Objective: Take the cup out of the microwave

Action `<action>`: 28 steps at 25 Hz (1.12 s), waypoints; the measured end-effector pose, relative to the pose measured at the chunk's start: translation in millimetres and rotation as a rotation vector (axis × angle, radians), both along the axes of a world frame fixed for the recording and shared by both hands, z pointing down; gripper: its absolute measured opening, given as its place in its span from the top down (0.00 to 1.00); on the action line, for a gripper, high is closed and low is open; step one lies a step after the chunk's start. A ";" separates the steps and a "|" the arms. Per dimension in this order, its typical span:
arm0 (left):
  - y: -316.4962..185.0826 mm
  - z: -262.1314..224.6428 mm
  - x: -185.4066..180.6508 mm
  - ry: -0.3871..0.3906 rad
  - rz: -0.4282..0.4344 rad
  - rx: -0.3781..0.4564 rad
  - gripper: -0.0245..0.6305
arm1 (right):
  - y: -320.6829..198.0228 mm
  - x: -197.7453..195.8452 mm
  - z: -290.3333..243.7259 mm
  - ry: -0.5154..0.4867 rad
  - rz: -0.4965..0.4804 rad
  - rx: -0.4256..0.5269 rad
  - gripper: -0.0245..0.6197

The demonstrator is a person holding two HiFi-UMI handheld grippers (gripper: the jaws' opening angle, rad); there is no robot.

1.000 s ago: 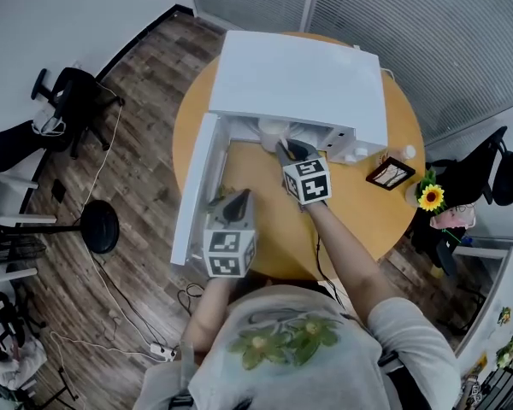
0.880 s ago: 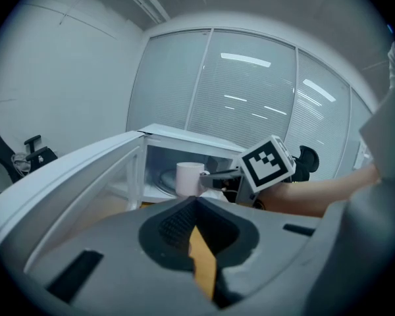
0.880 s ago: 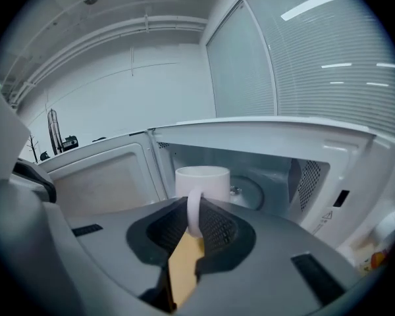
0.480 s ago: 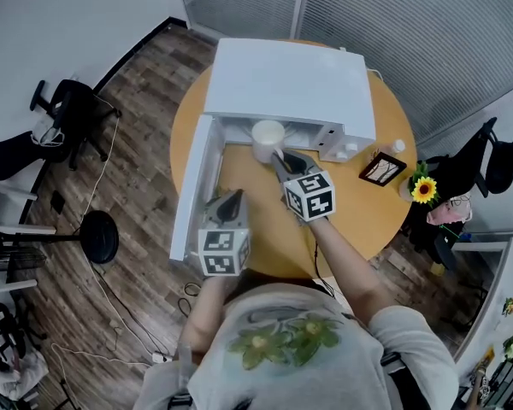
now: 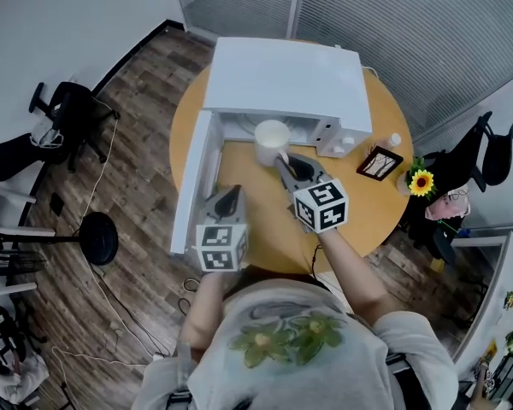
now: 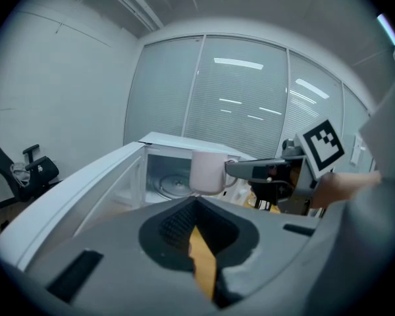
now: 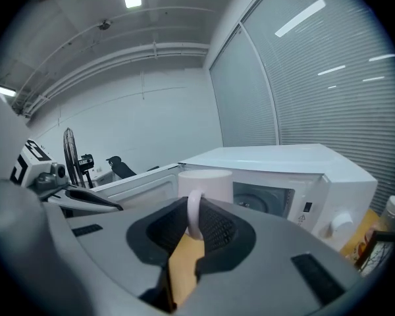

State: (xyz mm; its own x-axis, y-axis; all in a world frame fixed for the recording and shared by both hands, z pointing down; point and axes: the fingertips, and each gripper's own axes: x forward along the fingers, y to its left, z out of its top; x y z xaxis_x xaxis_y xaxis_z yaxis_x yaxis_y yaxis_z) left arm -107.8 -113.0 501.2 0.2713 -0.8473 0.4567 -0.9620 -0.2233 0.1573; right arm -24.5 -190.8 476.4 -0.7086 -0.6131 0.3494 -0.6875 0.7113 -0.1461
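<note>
The cup (image 5: 271,141) hangs just outside the microwave's (image 5: 282,79) open front, above the table (image 5: 265,229). The right gripper (image 5: 282,162) pinches its handle, and that gripper's body hides the cup's base in its own view. The left gripper (image 5: 232,196) hovers beside the open door (image 5: 192,186), jaws together and empty.

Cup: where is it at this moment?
In the head view the cup hangs just in front of the open microwave, held by its handle in the right gripper, above the table, right of the open door.
</note>
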 end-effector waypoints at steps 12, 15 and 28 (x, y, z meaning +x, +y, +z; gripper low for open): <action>9.2 1.8 4.3 0.007 0.040 -0.006 0.96 | 43.5 15.8 -25.6 -0.045 0.002 0.031 0.87; 9.6 3.9 6.3 0.021 0.046 -0.009 0.96 | 48.1 20.9 -25.1 -0.049 0.013 0.032 0.87; 10.6 6.7 8.6 0.016 0.062 -0.025 0.96 | 58.5 25.1 2.7 -0.002 0.014 0.000 0.87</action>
State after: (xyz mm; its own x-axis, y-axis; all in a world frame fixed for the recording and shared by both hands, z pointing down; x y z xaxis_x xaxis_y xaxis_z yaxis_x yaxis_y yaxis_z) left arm -99.2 -102.4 507.9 0.3299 -0.8171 0.4728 -0.9439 -0.2777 0.1786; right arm 0.7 -132.2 479.0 -0.7006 -0.6229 0.3481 -0.6971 0.7016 -0.1478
